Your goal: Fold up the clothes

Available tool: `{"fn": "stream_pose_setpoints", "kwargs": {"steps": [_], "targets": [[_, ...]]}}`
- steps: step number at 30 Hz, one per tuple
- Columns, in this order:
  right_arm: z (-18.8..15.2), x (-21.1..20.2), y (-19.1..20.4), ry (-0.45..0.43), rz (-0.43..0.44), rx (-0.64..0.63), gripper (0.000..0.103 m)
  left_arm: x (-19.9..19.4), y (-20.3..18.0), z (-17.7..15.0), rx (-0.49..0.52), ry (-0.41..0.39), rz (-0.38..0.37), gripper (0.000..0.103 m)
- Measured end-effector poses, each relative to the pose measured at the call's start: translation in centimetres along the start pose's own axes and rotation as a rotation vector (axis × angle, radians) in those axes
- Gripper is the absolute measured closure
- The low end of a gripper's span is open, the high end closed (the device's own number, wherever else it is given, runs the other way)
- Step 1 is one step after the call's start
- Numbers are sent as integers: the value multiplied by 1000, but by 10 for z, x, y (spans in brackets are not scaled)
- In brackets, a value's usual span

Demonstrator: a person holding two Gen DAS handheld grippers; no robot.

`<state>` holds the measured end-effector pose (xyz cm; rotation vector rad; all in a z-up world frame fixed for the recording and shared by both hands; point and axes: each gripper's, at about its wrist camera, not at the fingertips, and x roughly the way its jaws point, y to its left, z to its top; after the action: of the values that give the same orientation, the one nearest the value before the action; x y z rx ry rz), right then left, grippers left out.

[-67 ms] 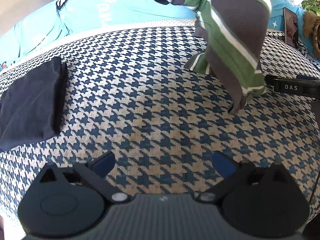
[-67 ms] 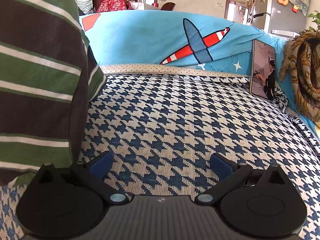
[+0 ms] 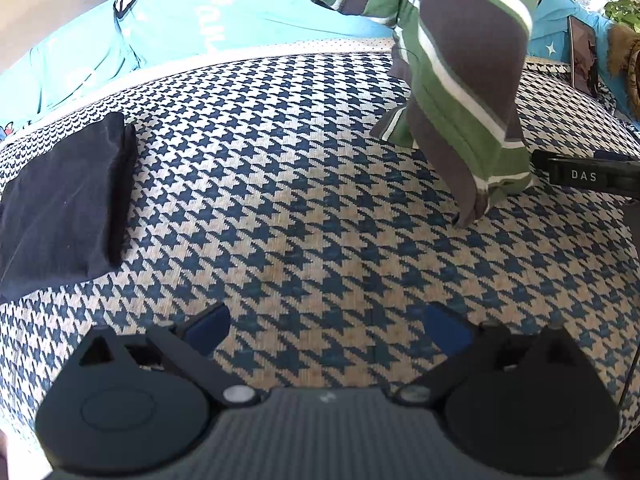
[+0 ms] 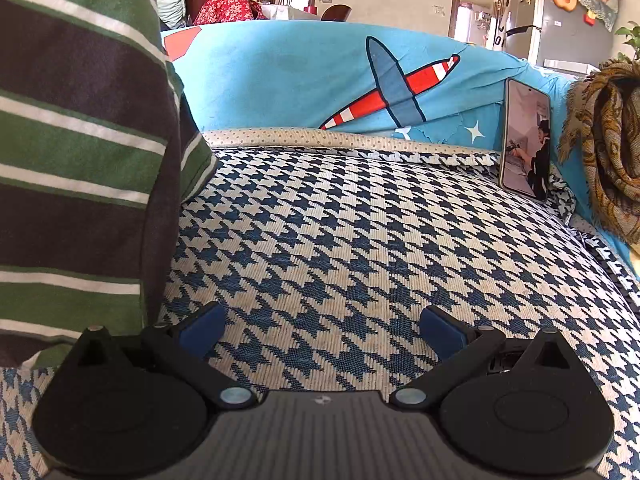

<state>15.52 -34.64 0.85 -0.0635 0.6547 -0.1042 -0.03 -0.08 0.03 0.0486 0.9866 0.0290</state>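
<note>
Here both black tools, the left tool [image 3: 326,330] and the right tool [image 4: 322,328], gape wide and empty over the blue-and-cream houndstooth sofa seat [image 3: 304,184]; beyond, a green, grey and white striped garment [image 3: 460,80] hangs, its lower end touching the seat; a folded dark navy cloth [image 3: 60,200] lies left

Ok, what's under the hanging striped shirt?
Under the striped shirt only the houndstooth cover shows; its lowest corner touches or nearly touches it. Whatever lies behind the cloth is hidden.
</note>
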Motion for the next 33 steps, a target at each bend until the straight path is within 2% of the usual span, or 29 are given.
{"fn": "stream_pose_setpoints", "kwargs": {"steps": [22, 29, 33], "targets": [[2, -3, 0, 1, -1, -1, 0, 1, -1, -2, 11, 18, 10, 0], [0, -1, 2, 1, -1, -1, 0, 1, 6, 0, -21, 38, 16, 0], [1, 1, 1, 1, -1, -2, 0, -7, 7, 1, -36, 17, 9, 0]]}}
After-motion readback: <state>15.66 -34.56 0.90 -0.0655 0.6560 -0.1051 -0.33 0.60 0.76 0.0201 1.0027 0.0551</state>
